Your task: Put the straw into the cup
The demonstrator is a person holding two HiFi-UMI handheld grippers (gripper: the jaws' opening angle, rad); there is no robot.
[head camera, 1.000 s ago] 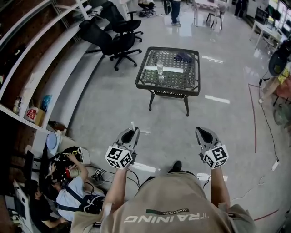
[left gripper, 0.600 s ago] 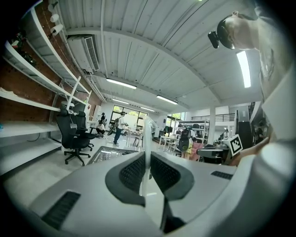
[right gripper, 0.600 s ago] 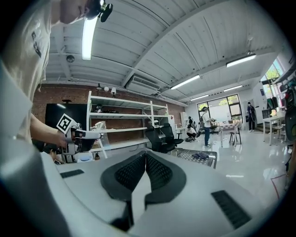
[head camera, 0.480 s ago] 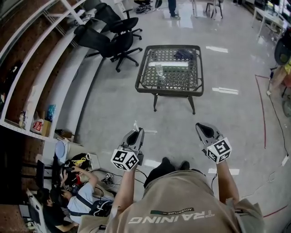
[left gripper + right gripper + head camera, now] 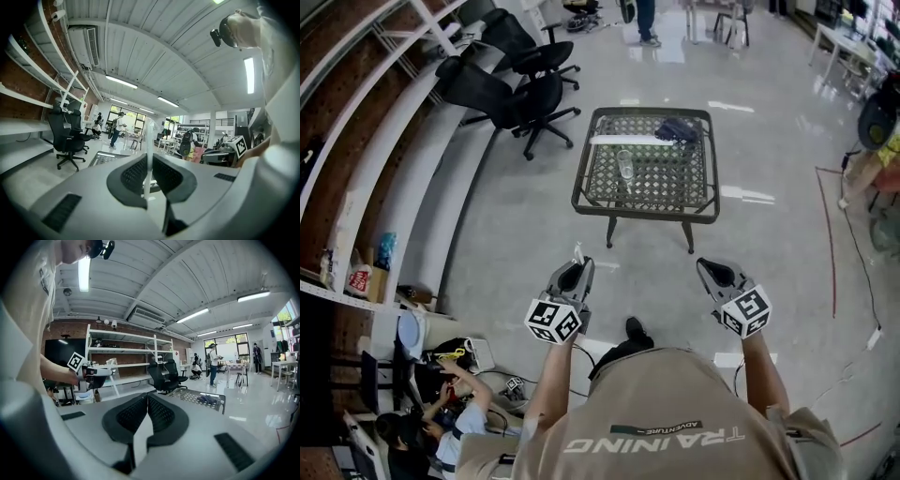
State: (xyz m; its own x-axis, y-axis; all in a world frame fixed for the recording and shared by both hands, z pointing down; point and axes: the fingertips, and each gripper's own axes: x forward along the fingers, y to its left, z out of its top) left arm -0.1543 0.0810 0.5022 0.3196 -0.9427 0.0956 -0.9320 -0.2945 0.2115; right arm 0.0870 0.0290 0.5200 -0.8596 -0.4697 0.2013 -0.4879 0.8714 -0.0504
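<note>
My left gripper (image 5: pixel 569 273) is shut on a thin white straw (image 5: pixel 149 159) that stands upright between its pads; the straw's tip (image 5: pixel 577 251) pokes up above the jaws in the head view. My right gripper (image 5: pixel 713 272) is shut with nothing in it, its pads meeting at the tips (image 5: pixel 147 397). Both are held level in front of me, well short of the table. A clear cup (image 5: pixel 625 164) stands on the black wire-mesh table (image 5: pixel 645 208) ahead, near its middle left.
A white strip (image 5: pixel 623 140) and a dark bundle (image 5: pixel 677 129) lie at the table's far side. Black office chairs (image 5: pixel 511 89) stand to the left, beside long white shelves (image 5: pixel 375 169). A person sits on the floor at lower left (image 5: pixel 441 431).
I have walked toward the table; it and the cup look nearer and larger. Both grippers came forward with me, the straw still clamped in the left one.
</note>
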